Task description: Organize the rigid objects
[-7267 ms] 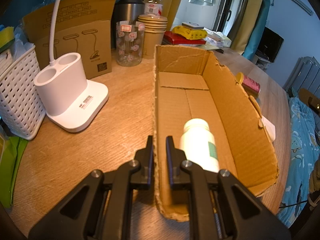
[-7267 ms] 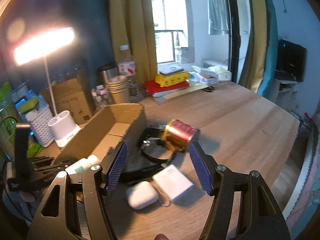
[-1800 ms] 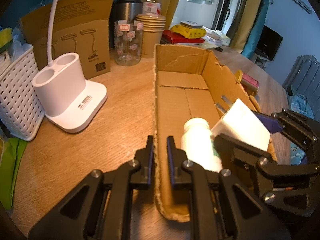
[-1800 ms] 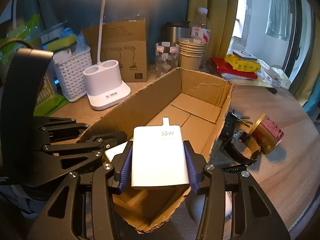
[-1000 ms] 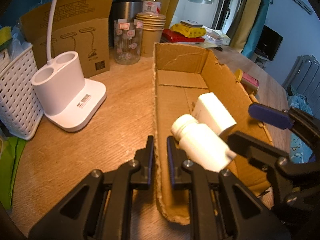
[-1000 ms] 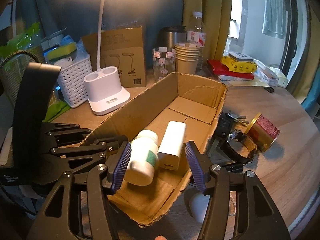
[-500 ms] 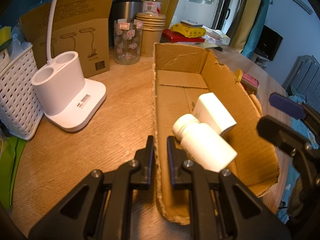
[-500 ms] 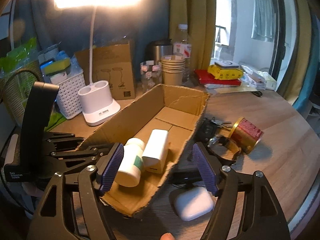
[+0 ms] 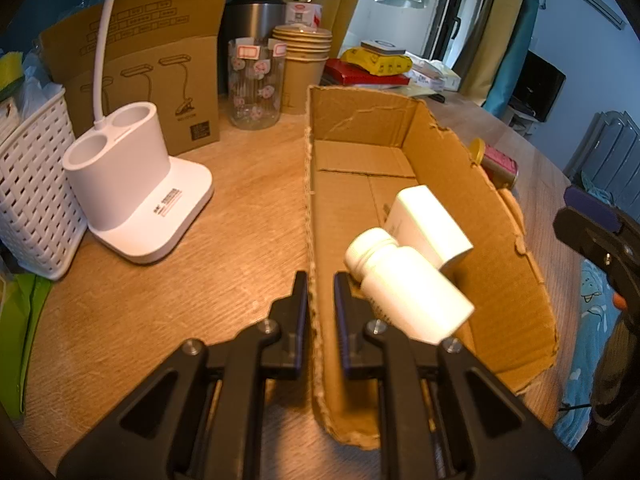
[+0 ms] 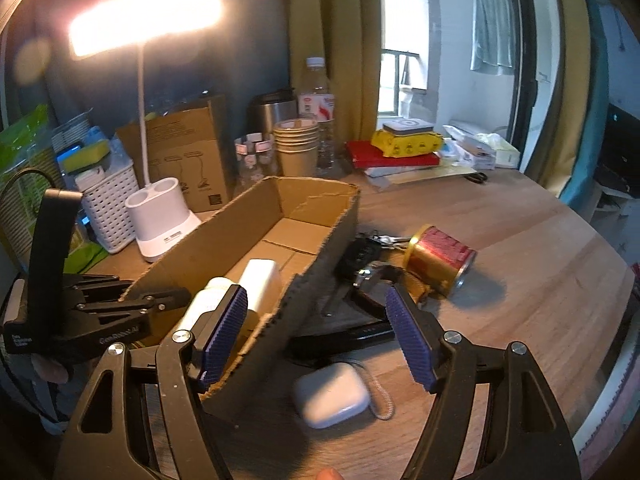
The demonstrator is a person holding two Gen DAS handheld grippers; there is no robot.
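Observation:
A long open cardboard box (image 9: 496, 240) lies on the wooden table. Inside it a white pill bottle (image 9: 404, 284) lies on its side against a white charger block (image 9: 428, 224). My left gripper (image 9: 320, 304) is shut on the box's left wall near its front end. My right gripper (image 10: 316, 328) is open and empty, hovering beside the box's right wall. Below it on the table is a white earbud case (image 10: 332, 394). Further off lie a gold and red tin (image 10: 440, 260) on its side and a watch with keys (image 10: 368, 252).
A white lamp base (image 9: 140, 196), a white lattice basket (image 9: 28, 200) and a brown lamp carton (image 9: 148, 80) stand left of the box. A glass jar (image 9: 256, 84), paper cups (image 9: 304, 68) and a bottle stand behind it. Books (image 10: 400, 152) lie at the back.
The right gripper let go of the charger inside the box, opened wider and drew back out to the right. The bottle shifted against the charger. The left gripper stayed clamped on the wall.

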